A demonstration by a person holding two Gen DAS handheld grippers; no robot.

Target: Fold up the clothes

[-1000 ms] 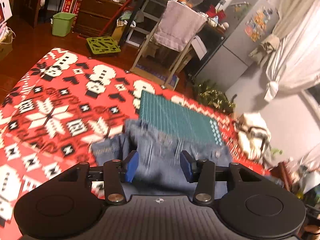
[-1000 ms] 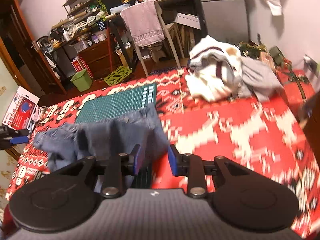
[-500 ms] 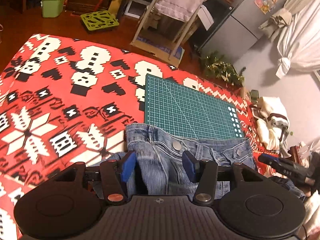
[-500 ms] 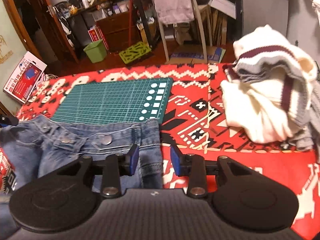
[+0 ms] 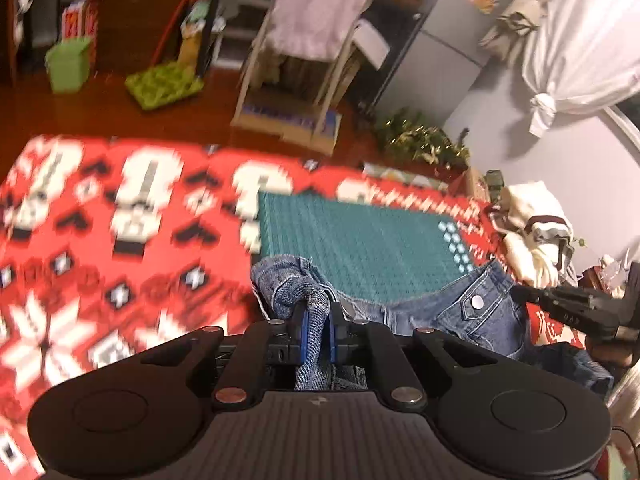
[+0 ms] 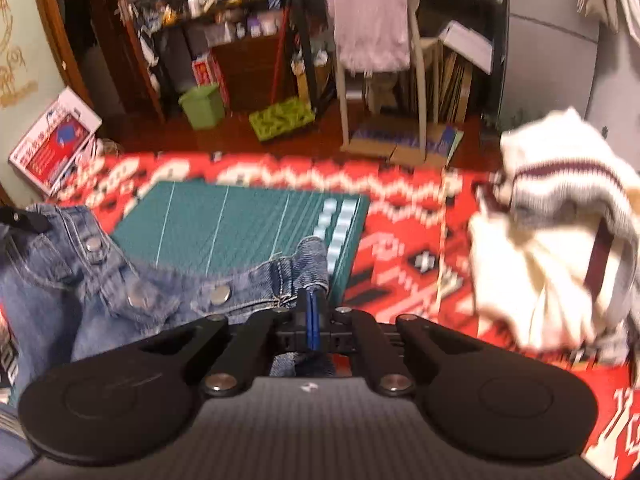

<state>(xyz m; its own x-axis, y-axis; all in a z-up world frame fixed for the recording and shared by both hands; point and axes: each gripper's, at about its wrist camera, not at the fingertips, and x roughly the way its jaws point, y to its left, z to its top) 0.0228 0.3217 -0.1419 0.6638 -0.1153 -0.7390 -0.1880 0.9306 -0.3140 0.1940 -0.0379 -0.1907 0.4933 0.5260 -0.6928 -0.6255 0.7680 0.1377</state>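
Note:
Blue denim jeans (image 5: 472, 312) with metal snap buttons are stretched between both grippers by the waistband, above a green cutting mat (image 5: 360, 244). My left gripper (image 5: 318, 326) is shut on the waistband's left corner, with denim bunched between the blue pads. My right gripper (image 6: 312, 312) is shut on the jeans (image 6: 120, 280) at the opposite waistband corner. In the left wrist view the right gripper (image 5: 576, 308) shows at the far right edge. The rest of the jeans hangs below, hidden by the gripper bodies.
A red and white patterned cloth (image 5: 100, 248) covers the table. A cream sweater with maroon stripes (image 6: 560, 232) is heaped at the right. Beyond the table stand a chair with a pink towel (image 6: 372, 16), a green bin (image 6: 202, 106) and cluttered shelves.
Both grippers have shut on the jeans' waistband corners; earlier both stood open over the denim. The waistband now sags between them and the views are blurred by motion.

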